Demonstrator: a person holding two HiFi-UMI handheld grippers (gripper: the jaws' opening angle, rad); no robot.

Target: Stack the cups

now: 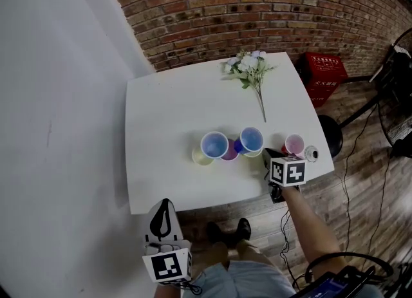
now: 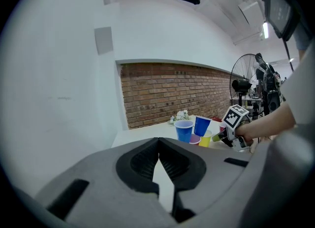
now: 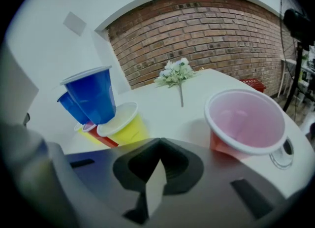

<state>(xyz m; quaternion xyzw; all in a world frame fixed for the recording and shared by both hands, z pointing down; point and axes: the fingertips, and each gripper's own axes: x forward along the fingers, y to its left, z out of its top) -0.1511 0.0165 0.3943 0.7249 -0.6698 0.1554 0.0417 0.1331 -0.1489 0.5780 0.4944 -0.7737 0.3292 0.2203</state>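
- Right gripper view: your right claw (image 3: 158, 147) is pinched shut with nothing in it, tilted down over the near edge of the white desk (image 3: 197, 109).
- Just ahead of it, to the right, a pink cup (image 3: 244, 123) stands upright with its mouth open, apart from the other cups.
- A small round ring (image 3: 282, 153) lies just beside that cup, near the desk's edge.
- Ahead to the left, a blue cup (image 3: 92, 96) leans with its base at the mouth of a yellow cup (image 3: 123, 126).
- A red cup (image 3: 101, 137) sits against the yellow one, and a second blue cup (image 3: 70, 106) stands behind them.
- In the head view this cluster forms a row across the near half of the desk, with another yellow cup (image 1: 200, 158) at its left end.
- A bunch of flowers (image 3: 174, 72) lies at the far side, towards the brick wall (image 3: 206, 30).
- Your left claw (image 2: 158, 146) is also closed and empty. You hold it off the desk's near left corner, well apart from every cup.
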